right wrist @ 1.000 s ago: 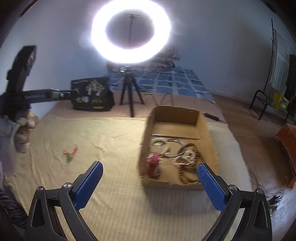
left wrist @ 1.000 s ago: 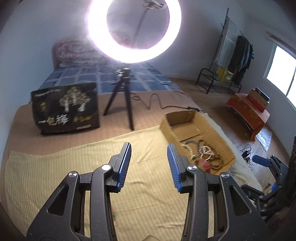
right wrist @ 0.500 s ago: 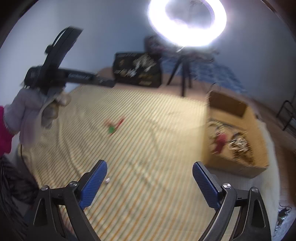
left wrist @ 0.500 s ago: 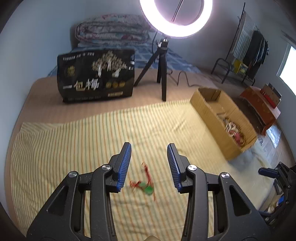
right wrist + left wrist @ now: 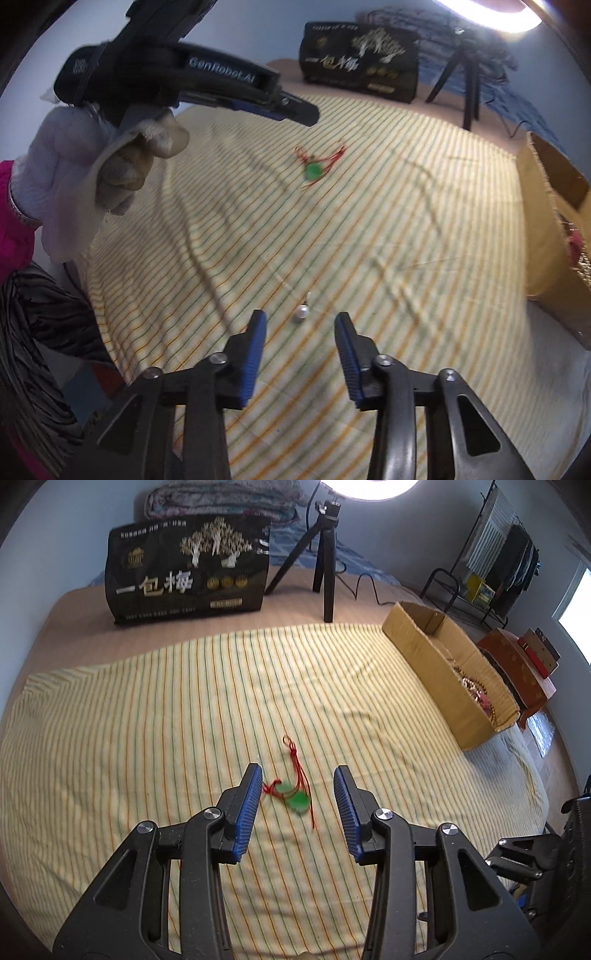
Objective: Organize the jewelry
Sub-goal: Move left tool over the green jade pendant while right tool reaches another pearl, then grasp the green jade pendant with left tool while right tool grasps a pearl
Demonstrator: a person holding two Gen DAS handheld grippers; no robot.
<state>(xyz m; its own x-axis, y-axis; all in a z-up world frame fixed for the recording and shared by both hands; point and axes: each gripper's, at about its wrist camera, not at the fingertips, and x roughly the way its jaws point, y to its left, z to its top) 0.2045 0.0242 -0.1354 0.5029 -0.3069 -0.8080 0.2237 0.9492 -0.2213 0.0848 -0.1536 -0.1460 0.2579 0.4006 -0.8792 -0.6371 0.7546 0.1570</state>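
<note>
Since a second ago, when we faced the box, we have swung both grippers back over the bed's striped sheet. Our left gripper (image 5: 298, 794) now hangs, jaws released, around the one green pendant (image 5: 295, 799) mid-sheet; our right gripper (image 5: 300, 330), jaws released too, frames the one pearl (image 5: 303, 312) near the sheet's front edge. Two pieces remain loose; the one box (image 5: 447, 672) at the right edge holds the rest.
</note>
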